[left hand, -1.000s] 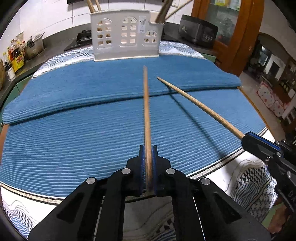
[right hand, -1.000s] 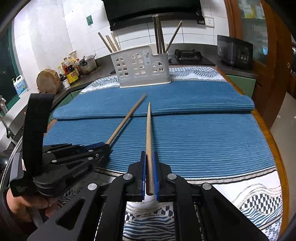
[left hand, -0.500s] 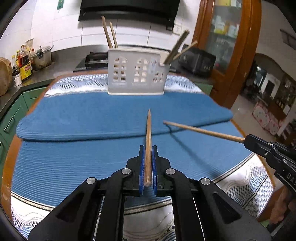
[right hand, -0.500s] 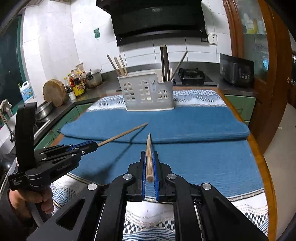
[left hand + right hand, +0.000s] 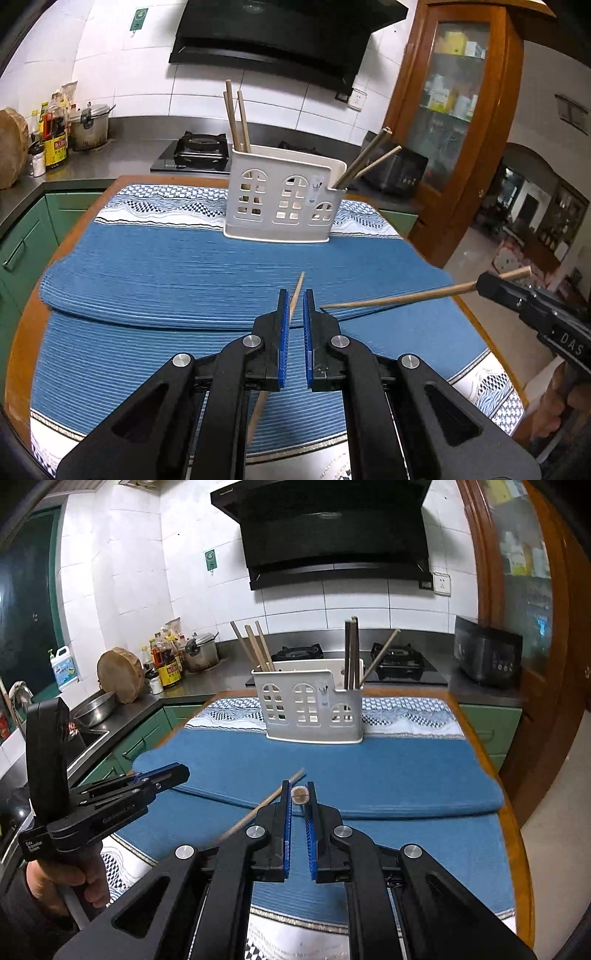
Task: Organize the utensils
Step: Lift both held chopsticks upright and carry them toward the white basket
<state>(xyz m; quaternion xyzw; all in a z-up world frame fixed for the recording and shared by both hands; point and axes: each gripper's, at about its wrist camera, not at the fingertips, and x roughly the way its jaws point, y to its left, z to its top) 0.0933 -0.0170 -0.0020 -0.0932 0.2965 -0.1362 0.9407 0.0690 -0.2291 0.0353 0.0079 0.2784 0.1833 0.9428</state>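
Between the half-second-old frame and this one, the chopstick that sat clamped in the left hand-held gripper (image 5: 294, 295) has come free.

Left wrist view: the gripper's blue pads stand a narrow gap apart and grip nothing. The loose chopstick (image 5: 298, 284) shows through that gap, a thin pale wooden stick. Its long axis is tilted, the fine tip pointing forward and slightly right, and the thick end runs back under the black fingers. Whether it rests on the blue ribbed mat (image 5: 166, 266) or is still in the air cannot be told. At the right, the right hand-held gripper (image 5: 484, 286) reaches in from the edge with a second chopstick (image 5: 399, 297). This one runs nearly level, its tip touching the mat's folded edge and its butt sticking out up-right. The white plastic utensil holder (image 5: 271, 199), pierced with arched windows, stands upright at the far side of the wood-rimmed desk (image 5: 22, 332).

Right wrist view: the right hand-held gripper (image 5: 298, 788) pinches the second chopstick (image 5: 300, 795), whose round butt faces the camera. The loose chopstick (image 5: 266, 799) slants from lower left to upper right, apart from the left hand-held gripper (image 5: 177, 771), which a hand (image 5: 74, 882) holds level. The utensil holder (image 5: 290, 709) carries leaning chopsticks at both ends.
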